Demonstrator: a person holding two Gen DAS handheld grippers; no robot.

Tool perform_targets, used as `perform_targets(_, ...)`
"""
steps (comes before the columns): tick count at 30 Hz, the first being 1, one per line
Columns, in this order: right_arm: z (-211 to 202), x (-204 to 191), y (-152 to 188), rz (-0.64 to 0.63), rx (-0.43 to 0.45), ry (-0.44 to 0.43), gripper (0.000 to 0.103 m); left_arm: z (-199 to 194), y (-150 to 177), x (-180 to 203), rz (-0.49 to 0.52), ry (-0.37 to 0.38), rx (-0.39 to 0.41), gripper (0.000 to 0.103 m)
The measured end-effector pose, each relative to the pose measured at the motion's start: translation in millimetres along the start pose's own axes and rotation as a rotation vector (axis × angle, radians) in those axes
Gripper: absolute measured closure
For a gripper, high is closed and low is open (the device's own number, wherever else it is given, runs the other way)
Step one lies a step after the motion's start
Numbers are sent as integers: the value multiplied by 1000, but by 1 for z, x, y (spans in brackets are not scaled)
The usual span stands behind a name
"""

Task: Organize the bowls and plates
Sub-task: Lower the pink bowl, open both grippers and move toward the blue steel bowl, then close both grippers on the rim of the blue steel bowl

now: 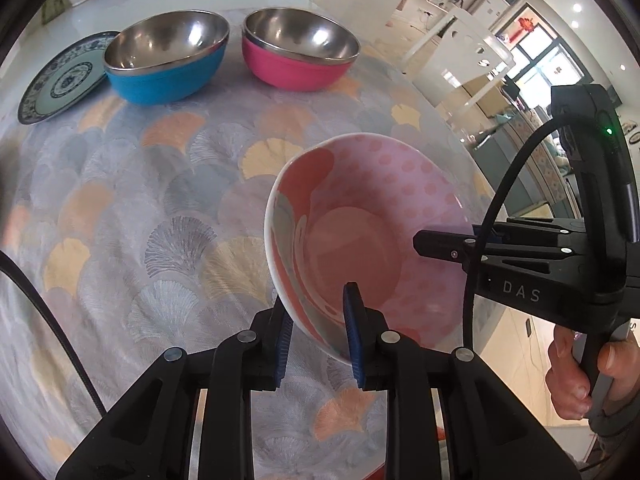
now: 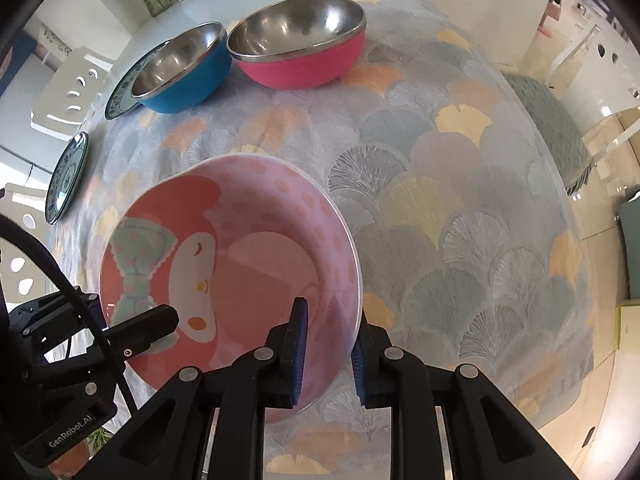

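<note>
Your left gripper (image 1: 318,332) and right gripper (image 2: 328,344) each pinch opposite rims of the pink cartoon bowl (image 2: 240,264), jaws narrow on its wall, holding it tilted above the fan-patterned tablecloth (image 2: 460,200). Near the table's far edge stand the blue steel bowl (image 1: 168,60), pink steel bowl (image 1: 300,52) and a blue-and-white plate (image 1: 60,80).

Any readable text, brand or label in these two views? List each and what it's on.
"DAS": on the black body of the right tool, seen from the left wrist view; the print may continue out of sight.
"GenRobot.AI": on the black body of the left tool, seen from the right wrist view.
The red hanging by the window: too small and blurred to read.
Pink plate: cartoon face, no words.
</note>
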State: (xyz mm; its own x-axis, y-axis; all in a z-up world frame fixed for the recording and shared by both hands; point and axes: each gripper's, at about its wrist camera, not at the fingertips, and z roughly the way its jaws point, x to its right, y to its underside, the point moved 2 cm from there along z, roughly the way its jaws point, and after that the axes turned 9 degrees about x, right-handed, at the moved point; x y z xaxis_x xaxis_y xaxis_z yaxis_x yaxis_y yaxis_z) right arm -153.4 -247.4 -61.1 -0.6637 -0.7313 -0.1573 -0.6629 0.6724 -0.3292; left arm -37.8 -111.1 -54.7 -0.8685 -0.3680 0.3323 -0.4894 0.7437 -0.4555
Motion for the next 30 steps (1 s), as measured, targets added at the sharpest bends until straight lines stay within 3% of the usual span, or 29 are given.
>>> perform_targets(4, -5, 3, 0, 23, -6, -32, 83, -6, 2, -5, -3, 29, -18, 72)
perform_targets(8, -23, 11, -3, 49, 29, -57, 48, -29, 7, -20, -33, 49, -1, 63)
perform_targets(10, -38, 14, -5, 49, 62, -67, 47, -44, 9, -31, -68, 43, 22, 56)
perform_targets(15, -73, 12, -27, 31, 146, -87, 47, -76, 1, -69, -183, 11, 84, 55)
perform_targets(21, -96, -17, -99, -43, 288, -147, 44, -89, -40, -109, -362, -4, 197, 55)
perform_targets(24, -90, -34, -140, -89, 313, -164, 40, -83, -64, -124, -463, -34, 248, 40)
perform_targets(27, -67, -57, -191, -170, 303, -179, 40, -70, -85, -145, -565, -70, 278, 40)
perform_targets(30, -21, -77, -237, -252, 189, -172, 40, -46, -101, -165, -671, -134, 265, 42)
